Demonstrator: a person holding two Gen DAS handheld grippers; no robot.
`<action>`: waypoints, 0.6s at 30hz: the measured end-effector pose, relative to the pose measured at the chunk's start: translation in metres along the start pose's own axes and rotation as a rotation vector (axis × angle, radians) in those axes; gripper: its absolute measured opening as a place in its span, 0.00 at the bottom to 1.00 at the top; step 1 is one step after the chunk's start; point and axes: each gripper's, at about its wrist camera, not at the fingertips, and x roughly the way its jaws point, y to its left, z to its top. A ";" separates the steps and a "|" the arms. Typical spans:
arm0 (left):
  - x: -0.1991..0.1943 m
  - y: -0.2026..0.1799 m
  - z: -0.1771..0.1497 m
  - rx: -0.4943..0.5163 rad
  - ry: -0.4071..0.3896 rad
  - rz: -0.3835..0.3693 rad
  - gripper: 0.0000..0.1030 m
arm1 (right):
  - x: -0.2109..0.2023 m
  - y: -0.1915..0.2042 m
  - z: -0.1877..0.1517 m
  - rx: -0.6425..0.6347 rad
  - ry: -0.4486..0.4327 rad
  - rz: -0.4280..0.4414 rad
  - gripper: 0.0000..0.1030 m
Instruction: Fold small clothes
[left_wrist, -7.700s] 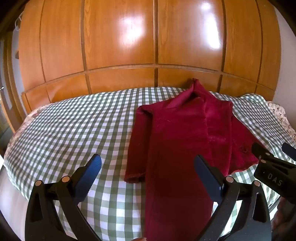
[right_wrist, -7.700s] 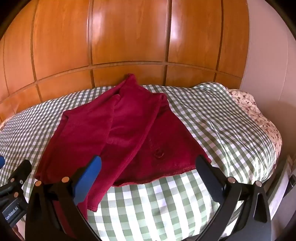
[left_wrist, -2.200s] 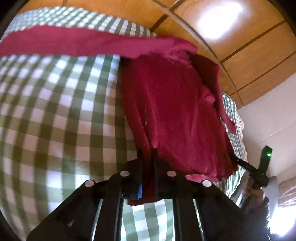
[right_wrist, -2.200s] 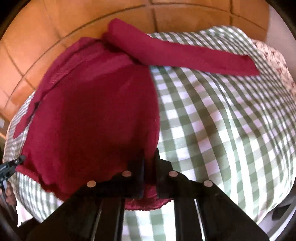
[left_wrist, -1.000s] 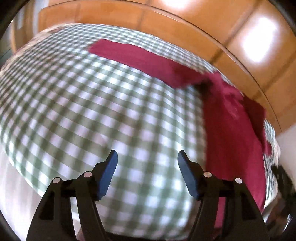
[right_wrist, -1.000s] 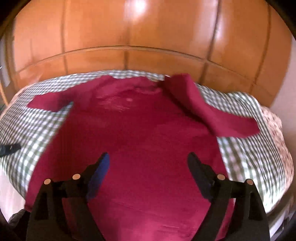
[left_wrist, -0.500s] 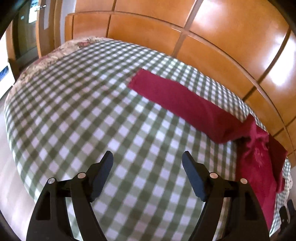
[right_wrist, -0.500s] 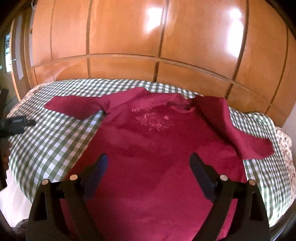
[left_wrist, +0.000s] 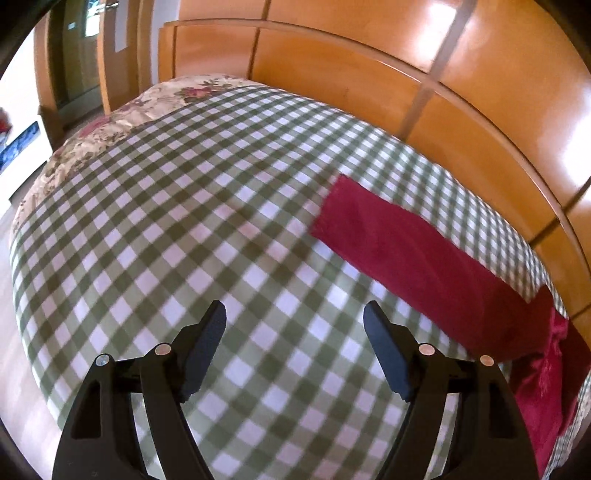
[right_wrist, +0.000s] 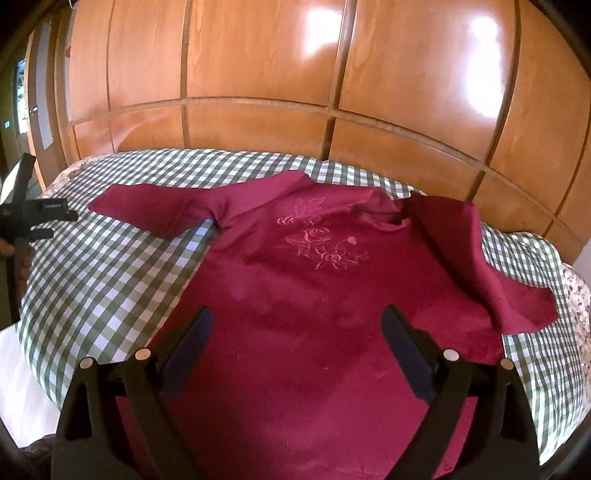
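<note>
Now the red top (right_wrist: 314, 295) lies face up across the checked bed (right_wrist: 103, 266), sleeves flung toward the left and right edges, presumably spread for folding; the left gripper (left_wrist: 295, 325) hangs wide apart near the left sleeve (left_wrist: 399, 251); the right gripper (right_wrist: 295, 325), likewise spread, hovers over the hem, empty.

The left black two-finger tool (left_wrist: 294, 325) hovers with its jaws spread wide and nothing between them, near the bed's left edge. The right black two-finger tool (right_wrist: 297, 332) also hangs with jaws wide apart and empty, at the bed's near edge, pointing toward the headboard side.
</note>
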 end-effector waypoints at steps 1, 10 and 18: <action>0.002 0.002 0.004 -0.006 -0.003 0.005 0.73 | 0.002 0.000 0.000 -0.001 0.004 0.001 0.91; 0.018 0.020 0.037 -0.050 -0.014 0.039 0.74 | 0.025 0.000 -0.003 -0.004 0.062 0.006 0.92; 0.036 0.038 0.068 -0.118 -0.013 0.022 0.73 | 0.046 -0.002 -0.021 0.008 0.116 0.093 0.92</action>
